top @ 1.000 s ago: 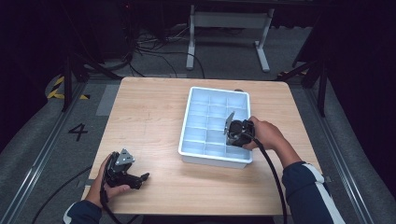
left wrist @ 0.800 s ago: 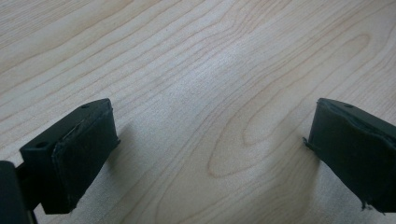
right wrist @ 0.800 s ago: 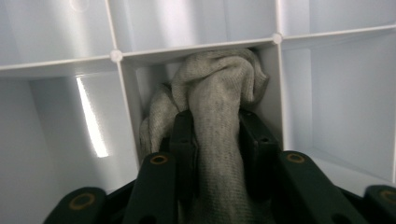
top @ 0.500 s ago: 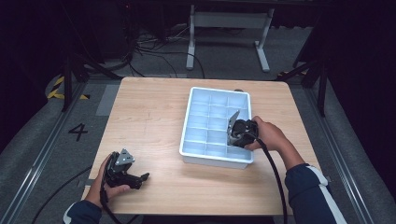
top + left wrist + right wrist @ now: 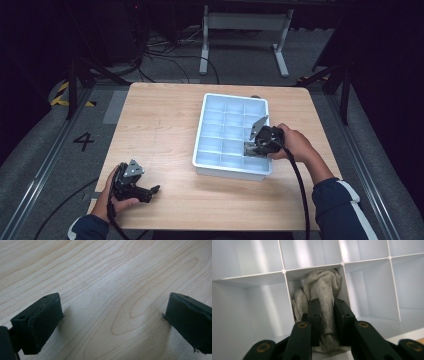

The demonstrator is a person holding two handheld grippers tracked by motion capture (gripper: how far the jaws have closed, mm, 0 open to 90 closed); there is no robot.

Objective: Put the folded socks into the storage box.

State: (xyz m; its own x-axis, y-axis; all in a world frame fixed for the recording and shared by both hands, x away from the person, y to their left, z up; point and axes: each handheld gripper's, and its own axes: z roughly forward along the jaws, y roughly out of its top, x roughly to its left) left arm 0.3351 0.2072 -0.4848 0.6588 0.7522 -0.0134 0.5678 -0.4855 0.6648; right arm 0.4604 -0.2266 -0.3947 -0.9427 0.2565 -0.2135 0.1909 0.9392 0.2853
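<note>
Sock (image 5: pixel 322 290), grey and bunched, sits in one cell of the white divided tray (image 5: pixel 202 150) at mid-frame, pinched between the nearly closed fingers of the right gripper (image 5: pixel 327 322). The left gripper (image 5: pixel 112 322) rests wide open, holding nothing, on the tabletop (image 5: pixel 160 120), likely idle.

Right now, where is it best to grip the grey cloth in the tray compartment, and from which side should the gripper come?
Probably grip the bunched middle fold of the grey cloth, coming straight down from above: the compartment walls of the white tray block every side. The right gripper is shut on that fold.
</note>
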